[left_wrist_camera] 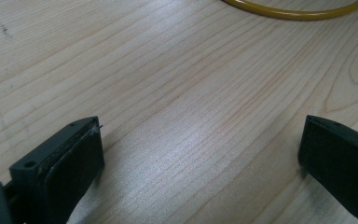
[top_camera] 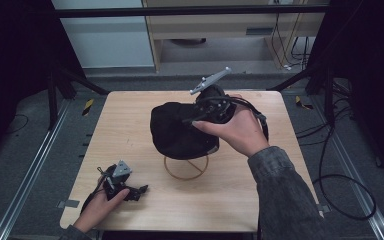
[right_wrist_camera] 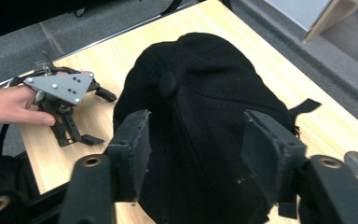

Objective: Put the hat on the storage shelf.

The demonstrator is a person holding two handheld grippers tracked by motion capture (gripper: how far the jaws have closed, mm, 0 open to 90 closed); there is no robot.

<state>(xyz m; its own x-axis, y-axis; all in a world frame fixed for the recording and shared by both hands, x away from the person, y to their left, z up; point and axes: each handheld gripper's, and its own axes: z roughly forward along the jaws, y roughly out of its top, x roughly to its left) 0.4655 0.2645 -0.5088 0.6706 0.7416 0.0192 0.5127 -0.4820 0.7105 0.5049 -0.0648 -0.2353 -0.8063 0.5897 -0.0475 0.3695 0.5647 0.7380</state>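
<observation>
A black cap [top_camera: 180, 131] sits perched on a yellow wire stand [top_camera: 186, 169] near the middle of the bench [top_camera: 130, 125], its crown button facing the right gripper [right_wrist_camera: 196, 154]. That gripper hovers just above and behind the cap with its jaws apart, one on either side of the crown's back panel; from the right gripper view they straddle the cloth but have not closed on it, and whether the pads are touching the fabric cannot be told.

The left gripper [top_camera: 122, 184] rests low on the bench, well apart from the cap and toward the person's side, with its jaws spread wide over bare wood. Ahead of it only an arc of the yellow stand ring [left_wrist_camera: 298, 10] is visible.

The likely risk is the stand. It is a light wire frame and nothing steadies it, so a pinch or pull from the right gripper could drag the cap sideways and tip or slide the stand with it. The cloth is soft too: a shallow bite on a loose fold could slip free, or lift only the top panel while the brim snags on the wire.
</observation>
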